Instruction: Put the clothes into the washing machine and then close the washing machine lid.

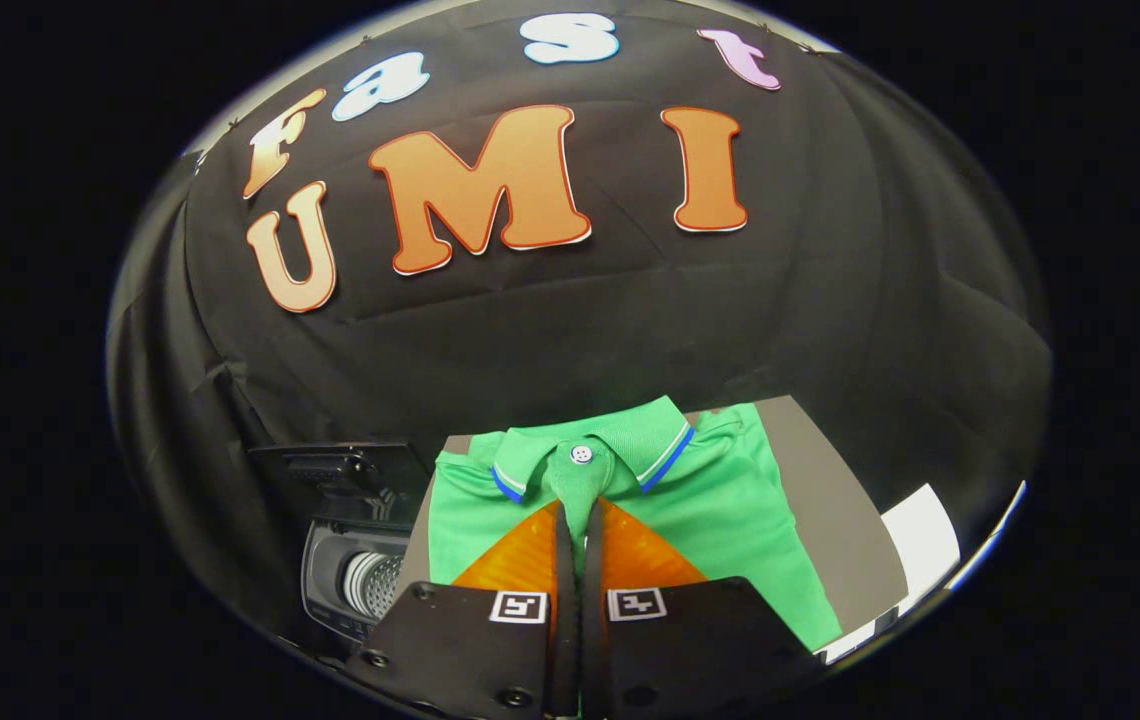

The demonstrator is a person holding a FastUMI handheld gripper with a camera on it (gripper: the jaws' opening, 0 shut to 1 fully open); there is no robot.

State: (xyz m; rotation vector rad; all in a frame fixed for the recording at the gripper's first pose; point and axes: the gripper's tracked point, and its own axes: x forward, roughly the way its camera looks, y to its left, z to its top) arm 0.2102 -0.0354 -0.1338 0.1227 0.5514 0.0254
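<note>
A green polo shirt (730, 500) with a blue-and-white trimmed collar and a white button hangs lifted in front of me. My gripper (578, 515) is shut on the shirt's placket just below the button, with a fold of green cloth pinched between the two fingers. The shirt drapes down on both sides of the fingers. Below and to the left of the fingers stands the washing machine (355, 580), its dark lid (340, 470) raised and its perforated metal drum showing in the opening.
A grey tabletop (830, 500) lies under and to the right of the shirt. A white sheet (920, 540) rests near its right edge. The booth's black cloth wall rises behind everything.
</note>
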